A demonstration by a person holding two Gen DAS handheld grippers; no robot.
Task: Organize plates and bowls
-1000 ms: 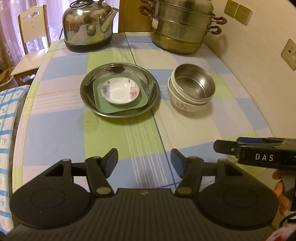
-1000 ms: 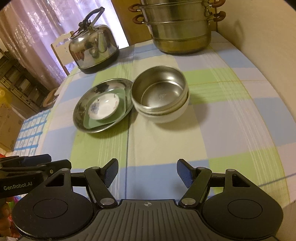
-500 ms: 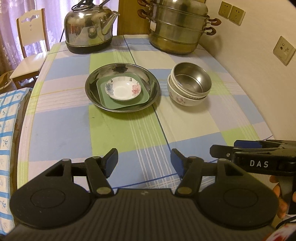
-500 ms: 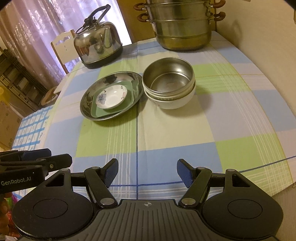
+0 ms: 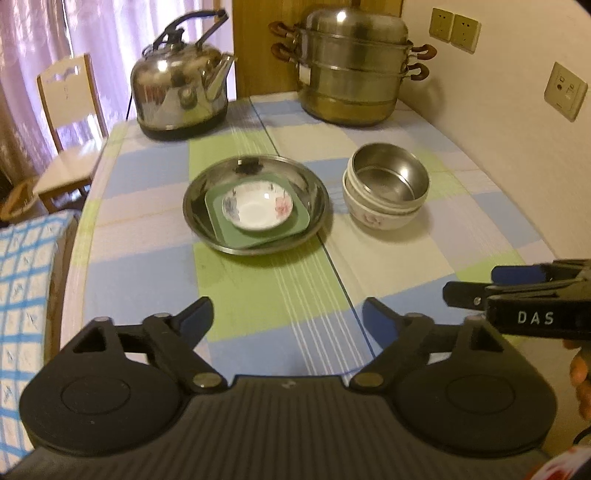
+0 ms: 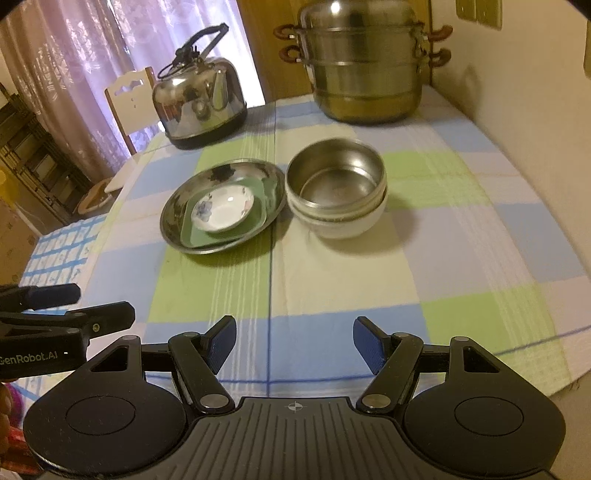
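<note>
Both jaws released, empty; left gripper [image 5: 286,317] jaws just widened. Steel plate [image 5: 317,192] stack far ahead; bowl stack [image 6: 336,199] far, nearer right gripper [image 6: 293,339].

I see dim, warm yellow room light w/ daylight thru the curtains [image 5: 92,33] at back left. Glare on the kettle [image 6: 201,101]. Both views slightly soft; fisheye bends the surface [image 6: 461,258] edges.

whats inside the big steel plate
The steel plate holds a green square plate, and a small white floral dish sits on that. Anything under the green plate is covered, so the pictures cannot show it.
</note>
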